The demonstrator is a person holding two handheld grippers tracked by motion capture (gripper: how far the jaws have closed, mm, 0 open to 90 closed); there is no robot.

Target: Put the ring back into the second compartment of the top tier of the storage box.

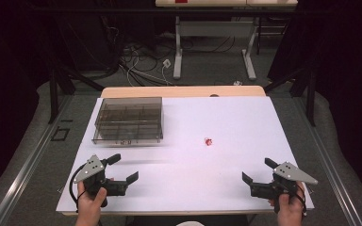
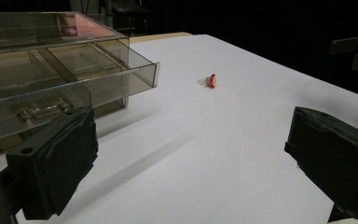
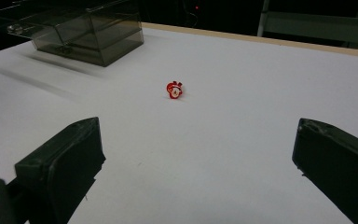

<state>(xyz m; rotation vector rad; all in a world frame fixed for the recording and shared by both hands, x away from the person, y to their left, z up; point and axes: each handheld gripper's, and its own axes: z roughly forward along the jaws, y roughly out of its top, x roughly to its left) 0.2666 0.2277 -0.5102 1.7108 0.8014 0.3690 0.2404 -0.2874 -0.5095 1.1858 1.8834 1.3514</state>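
Mid-table lies a small red-and-white piece (image 1: 209, 141).

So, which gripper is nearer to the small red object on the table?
Right, by a little. The right gripper is below and right of the small red object; the left gripper is farther away, below and left. Both are open.

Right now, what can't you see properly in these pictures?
- The little red thing: too small in every view to tell what it is.
- The clear box: cut off by the left edge of the left gripper view.
- Inside the box: its tinted walls blur any contents.
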